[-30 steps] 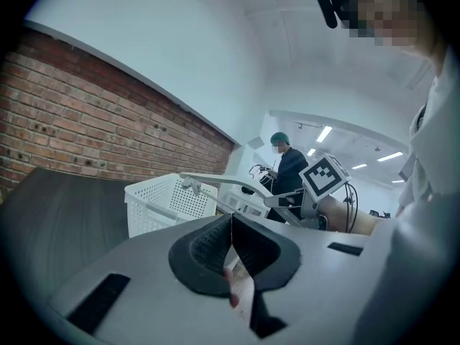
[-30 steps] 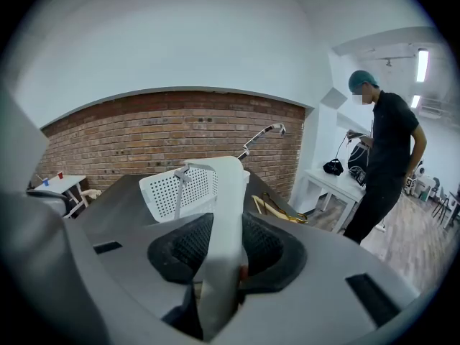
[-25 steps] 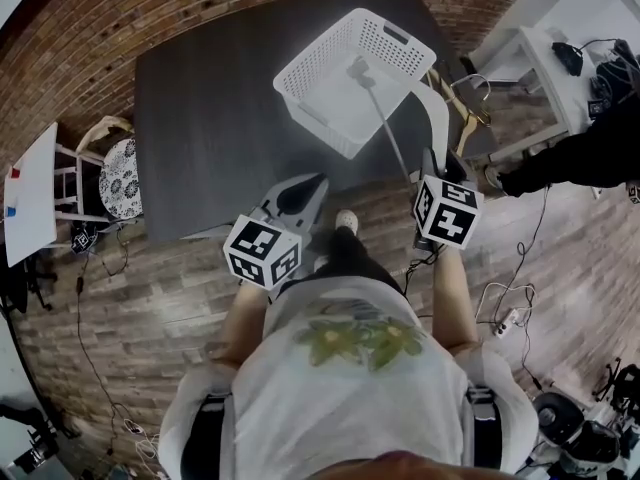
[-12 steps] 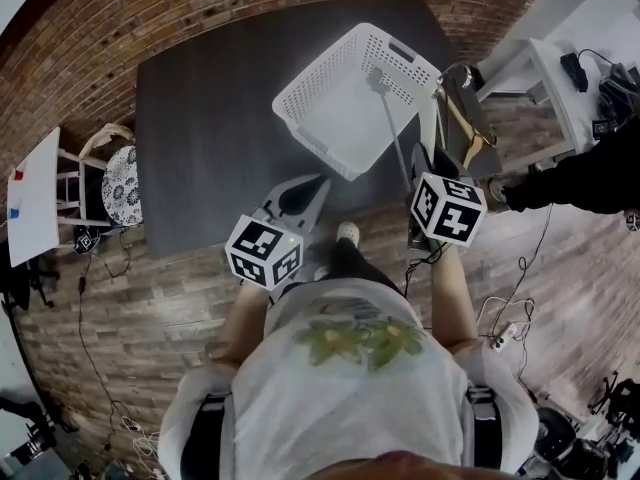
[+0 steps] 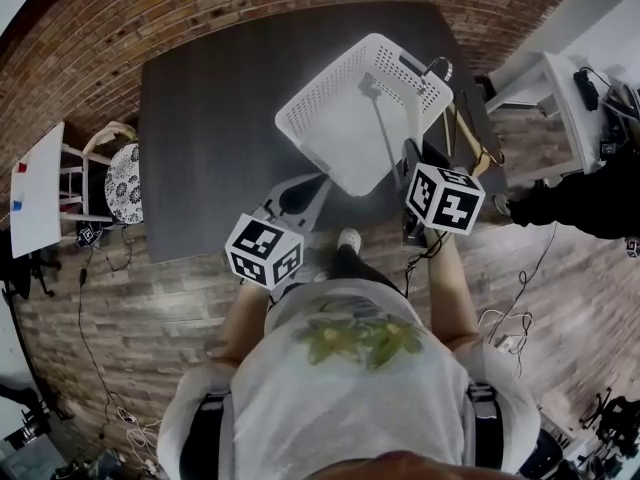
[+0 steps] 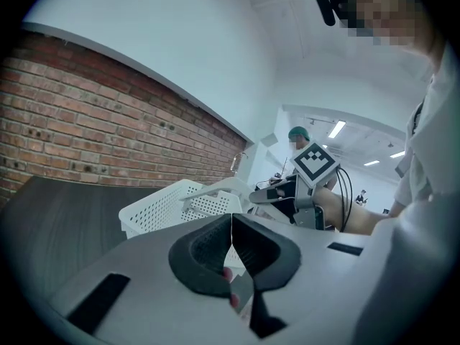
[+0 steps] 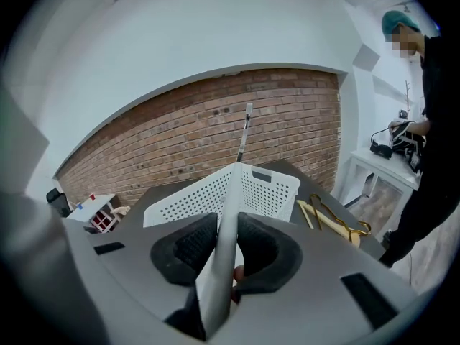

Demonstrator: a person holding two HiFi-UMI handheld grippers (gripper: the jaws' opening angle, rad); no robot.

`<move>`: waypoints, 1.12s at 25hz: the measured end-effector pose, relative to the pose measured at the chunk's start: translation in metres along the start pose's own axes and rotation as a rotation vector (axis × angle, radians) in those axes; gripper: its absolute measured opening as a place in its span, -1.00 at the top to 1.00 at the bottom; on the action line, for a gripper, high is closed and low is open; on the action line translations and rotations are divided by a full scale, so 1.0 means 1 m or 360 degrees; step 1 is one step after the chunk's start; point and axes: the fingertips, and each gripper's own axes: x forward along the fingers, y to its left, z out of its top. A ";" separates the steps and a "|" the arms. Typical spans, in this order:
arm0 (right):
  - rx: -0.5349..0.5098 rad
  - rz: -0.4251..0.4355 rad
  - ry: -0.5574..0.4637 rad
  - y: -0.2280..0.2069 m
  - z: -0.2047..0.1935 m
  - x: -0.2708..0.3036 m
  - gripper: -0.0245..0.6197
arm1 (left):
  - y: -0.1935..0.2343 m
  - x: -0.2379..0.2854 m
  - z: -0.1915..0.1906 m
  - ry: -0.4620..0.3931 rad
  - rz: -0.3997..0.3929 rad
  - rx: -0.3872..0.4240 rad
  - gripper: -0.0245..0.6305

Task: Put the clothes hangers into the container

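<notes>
A white perforated basket [image 5: 292,118] stands on the dark table [image 5: 210,98]. My right gripper [image 5: 408,154] holds a white hanger [image 5: 386,136] upright at the basket's near right corner. Its jaws are closing with the hanger between the pads. In the right gripper view the hanger [image 7: 228,214] rises from the right gripper [image 7: 228,254] in front of the basket [image 7: 187,203]. Wooden hangers [image 5: 468,133] with metal hooks lie on the table right of the basket. My left gripper [image 5: 300,194] is shut and empty at the table's front edge; its view shows the left gripper [image 6: 231,246] with its jaws together.
A white stool [image 5: 112,173] and a white board [image 5: 35,193] stand left of the table. A white desk [image 5: 560,78] and a person in black [image 5: 590,198] are at the right. Cables lie on the brick-patterned floor [image 5: 510,318].
My right gripper has carried the white hanger forward, closer to the basket's near right corner. The left gripper has stayed where it was.
</notes>
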 end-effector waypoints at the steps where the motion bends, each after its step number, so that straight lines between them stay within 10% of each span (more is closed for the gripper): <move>1: -0.0002 0.0013 0.0009 0.001 0.001 0.004 0.60 | 0.002 0.003 0.001 0.0001 0.0005 -0.0002 0.83; 28: 0.0303 0.0160 0.0240 0.008 -0.011 0.076 0.53 | 0.035 0.040 0.013 0.0009 0.0099 -0.0041 0.83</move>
